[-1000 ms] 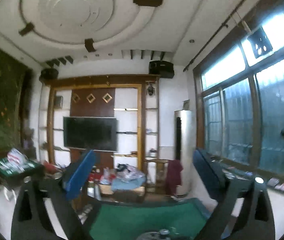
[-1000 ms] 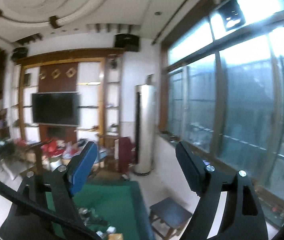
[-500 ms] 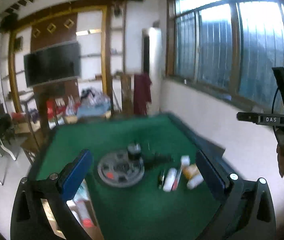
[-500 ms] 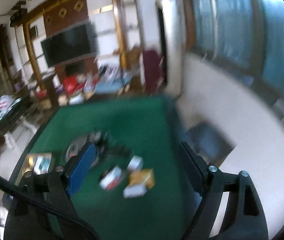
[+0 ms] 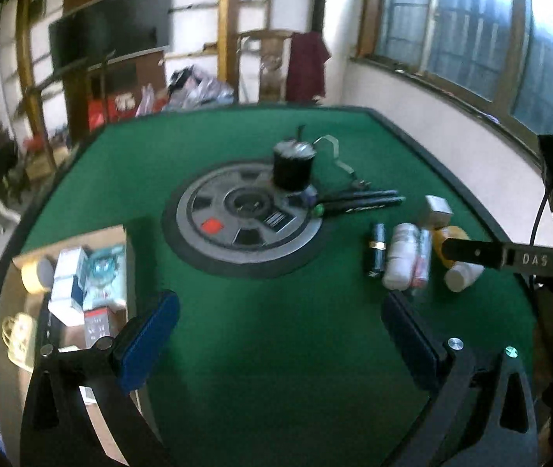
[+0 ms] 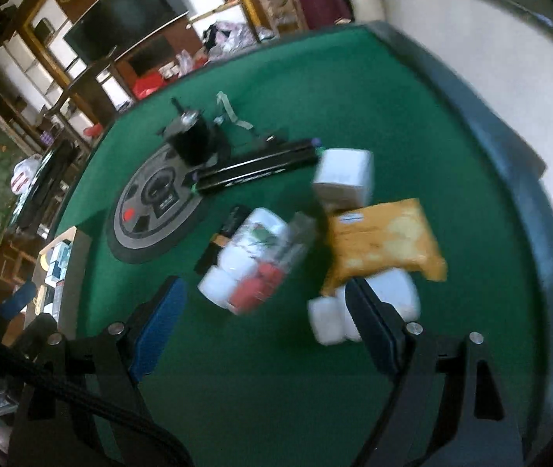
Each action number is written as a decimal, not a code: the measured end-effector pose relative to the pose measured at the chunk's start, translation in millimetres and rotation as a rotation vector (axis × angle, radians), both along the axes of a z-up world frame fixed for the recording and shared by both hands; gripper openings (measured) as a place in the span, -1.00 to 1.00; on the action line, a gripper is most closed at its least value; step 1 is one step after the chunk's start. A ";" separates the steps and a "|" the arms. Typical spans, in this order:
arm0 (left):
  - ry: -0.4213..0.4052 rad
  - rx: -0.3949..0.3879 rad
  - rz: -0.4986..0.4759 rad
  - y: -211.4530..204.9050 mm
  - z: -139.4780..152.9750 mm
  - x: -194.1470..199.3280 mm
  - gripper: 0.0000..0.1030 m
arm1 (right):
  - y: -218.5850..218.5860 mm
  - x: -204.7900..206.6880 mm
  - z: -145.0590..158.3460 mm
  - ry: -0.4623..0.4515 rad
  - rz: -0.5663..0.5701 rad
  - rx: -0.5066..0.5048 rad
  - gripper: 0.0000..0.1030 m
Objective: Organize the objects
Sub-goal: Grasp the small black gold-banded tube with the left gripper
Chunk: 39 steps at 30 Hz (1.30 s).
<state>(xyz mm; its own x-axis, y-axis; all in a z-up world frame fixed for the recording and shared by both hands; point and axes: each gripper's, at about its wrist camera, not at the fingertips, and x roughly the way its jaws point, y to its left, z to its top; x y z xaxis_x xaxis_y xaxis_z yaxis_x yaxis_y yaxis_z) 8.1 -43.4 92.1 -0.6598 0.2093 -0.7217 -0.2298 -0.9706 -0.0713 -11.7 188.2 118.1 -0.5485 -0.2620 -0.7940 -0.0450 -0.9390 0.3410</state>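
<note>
On the green table (image 5: 276, 350) lies a cluster of small items: a white bottle (image 6: 243, 258), a yellow packet (image 6: 381, 241), a white box (image 6: 344, 175), a white jar (image 6: 354, 311), a dark tube (image 5: 377, 243) and black pens (image 6: 257, 165). A black cup (image 5: 292, 165) stands on the grey round centre disc (image 5: 245, 218). My left gripper (image 5: 276, 334) is open and empty above bare felt. My right gripper (image 6: 265, 319) is open and empty, just above the bottle and jar. The right gripper's body shows in the left wrist view (image 5: 510, 258).
A cardboard box (image 5: 78, 284) with small packages sits at the table's left edge. The table has a dark raised rim (image 6: 510, 179). A wall and windows (image 5: 471, 39) are to the right; a TV (image 5: 109, 25) and cluttered furniture are behind.
Both grippers tilted down from ceiling and room toward the table, then moved closer. The items now fill the right wrist view. Both jaws stayed open.
</note>
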 end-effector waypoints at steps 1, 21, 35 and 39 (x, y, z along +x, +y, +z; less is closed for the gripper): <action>-0.014 0.005 0.009 -2.9 -4.2 -2.9 0.96 | -4.1 -4.0 -3.6 -0.011 0.009 0.006 0.63; -0.125 -0.063 -0.137 99.7 -57.4 -101.8 0.02 | 107.3 18.6 -10.3 0.214 -0.289 -0.299 0.63; -0.094 -0.046 -0.180 111.2 -62.0 -86.1 0.00 | 84.9 8.8 -6.0 0.209 -0.186 -0.329 0.63; -0.093 -0.016 -0.210 108.8 -59.7 -74.6 0.00 | 85.9 7.2 -5.6 0.211 -0.192 -0.337 0.63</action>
<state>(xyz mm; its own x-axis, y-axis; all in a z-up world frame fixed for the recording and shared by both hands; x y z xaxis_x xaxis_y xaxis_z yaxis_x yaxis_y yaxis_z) -66.5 65.4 32.5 -0.5332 0.3234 -0.7818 -0.4203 -0.9032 -0.0870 -4.5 274.1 112.5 -0.7536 -0.3645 -0.5470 -0.1046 -0.7551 0.6472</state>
